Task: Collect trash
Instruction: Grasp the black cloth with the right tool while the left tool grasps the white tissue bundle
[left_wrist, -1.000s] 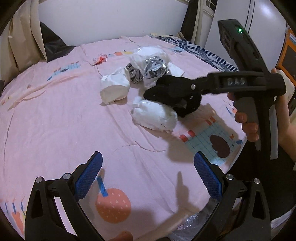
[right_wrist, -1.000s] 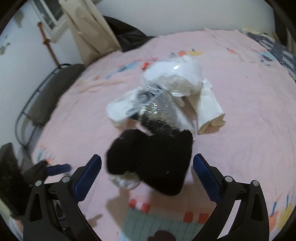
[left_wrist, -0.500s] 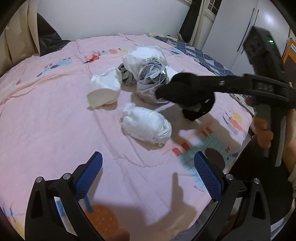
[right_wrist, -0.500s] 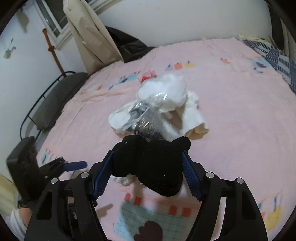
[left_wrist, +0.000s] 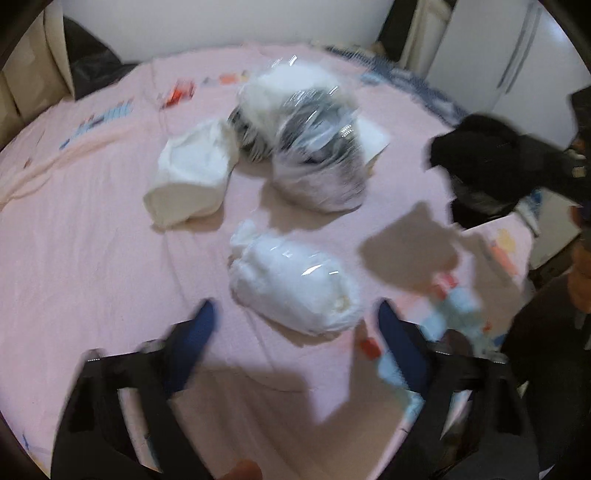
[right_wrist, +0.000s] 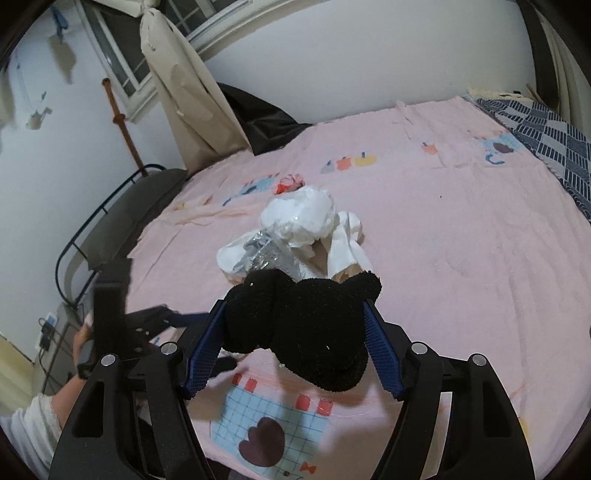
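On the pink bedsheet (left_wrist: 92, 258) lie three bundles: a white bag (left_wrist: 295, 284) nearest the left gripper (left_wrist: 295, 332), a folded white wad (left_wrist: 192, 177), and a clear bag (left_wrist: 317, 155) of dark waste. The left jaws are closing, not yet touching the white bag. The right gripper (right_wrist: 295, 332) is clamped on a black cloth (right_wrist: 303, 325), held above the sheet.

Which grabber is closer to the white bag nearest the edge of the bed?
Left. The left gripper is closing just short of the white bag; the right gripper, gripping a black sock, is off to the side.
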